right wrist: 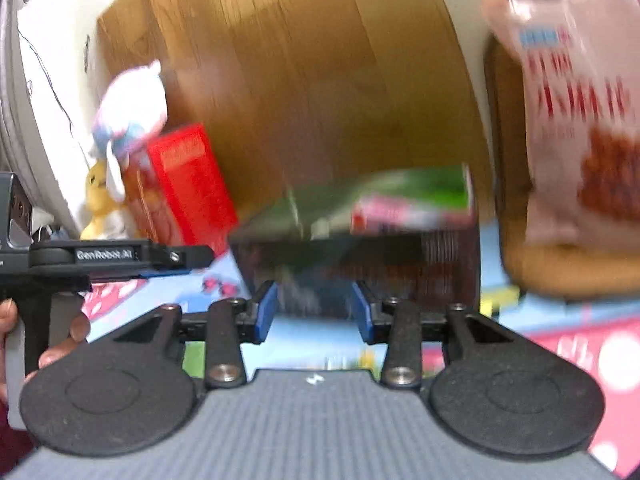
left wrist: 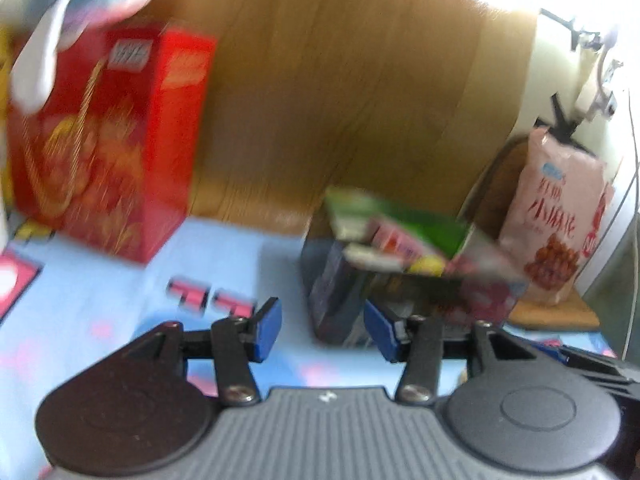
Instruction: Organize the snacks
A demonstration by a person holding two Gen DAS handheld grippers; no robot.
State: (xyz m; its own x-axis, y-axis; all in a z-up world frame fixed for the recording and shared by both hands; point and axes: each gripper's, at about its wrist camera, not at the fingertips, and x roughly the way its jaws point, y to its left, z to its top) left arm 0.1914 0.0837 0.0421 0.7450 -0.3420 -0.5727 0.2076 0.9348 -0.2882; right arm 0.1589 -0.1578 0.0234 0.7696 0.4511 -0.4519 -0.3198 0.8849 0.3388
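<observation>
A pale blue patterned mat (left wrist: pixel 240 264) covers the near ground, a wooden floor (right wrist: pixel 304 80) lies beyond, and plush toys (right wrist: pixel 128 108) sit far left against a white wall (right wrist: pixel 60 52).

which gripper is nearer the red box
Left. The left gripper is empty, with the red box close ahead on its left; from the right gripper the box sits farther off.
</observation>
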